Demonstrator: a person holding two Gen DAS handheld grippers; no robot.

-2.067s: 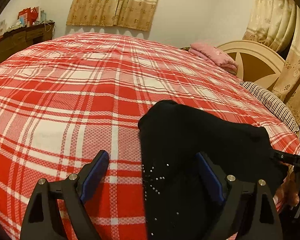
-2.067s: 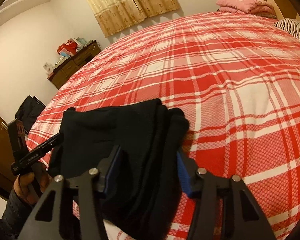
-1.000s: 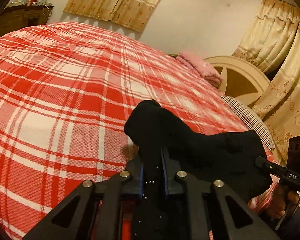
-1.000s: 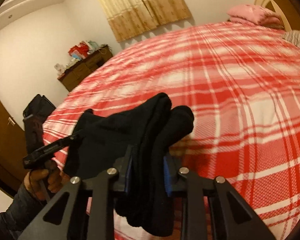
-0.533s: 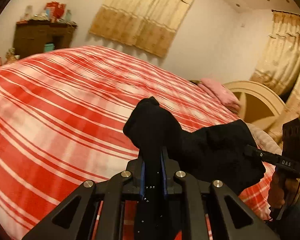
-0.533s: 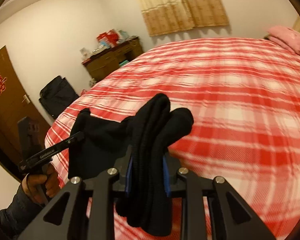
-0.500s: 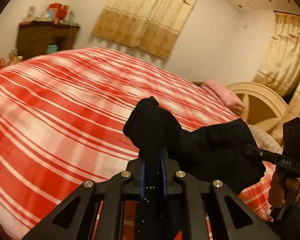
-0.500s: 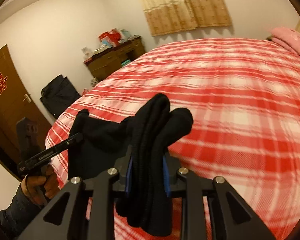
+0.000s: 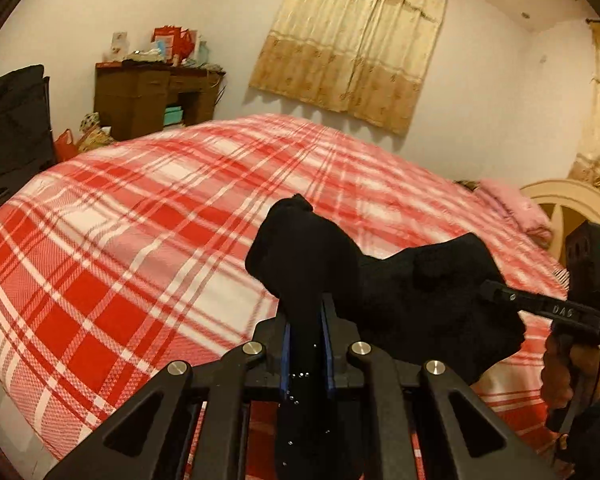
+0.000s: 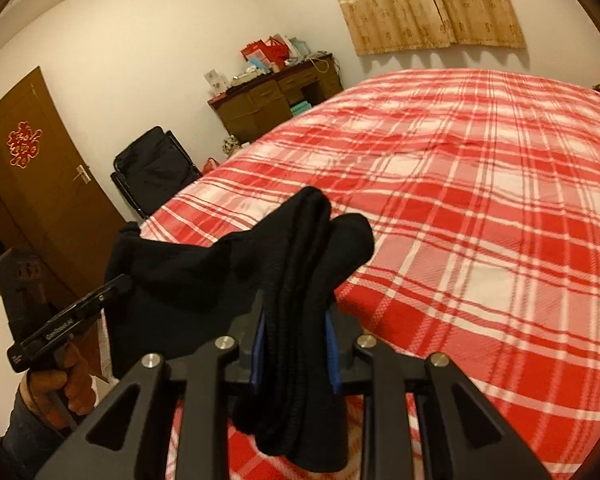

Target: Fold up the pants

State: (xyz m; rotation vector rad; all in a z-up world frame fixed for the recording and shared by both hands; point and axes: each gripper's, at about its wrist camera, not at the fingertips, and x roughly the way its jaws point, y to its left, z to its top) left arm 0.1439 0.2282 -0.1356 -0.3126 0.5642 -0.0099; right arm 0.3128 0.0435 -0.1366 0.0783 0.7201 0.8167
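Observation:
The black pants (image 9: 400, 292) hang in the air above the red plaid bed (image 9: 140, 240), stretched between both grippers. My left gripper (image 9: 306, 320) is shut on one bunched end, with small studs showing on the cloth below the blue pads. My right gripper (image 10: 296, 332) is shut on the other, thickly folded end of the pants (image 10: 312, 264). In the left wrist view the right gripper (image 9: 496, 294) grips the cloth from the right, held by a hand (image 9: 560, 372). In the right wrist view the left gripper (image 10: 116, 286) grips it from the left.
A brown dresser (image 9: 148, 96) with clutter stands at the far wall under yellow curtains (image 9: 356, 48). A black folding chair (image 10: 152, 168) and a brown door (image 10: 28, 184) lie left of the bed. A pink pillow (image 9: 512, 208) and a cream headboard (image 9: 568, 208) are at the right.
Both grippers closed on the pants and lifted them off the bed. Both views then swung left, bringing the dresser, chair and door into sight.

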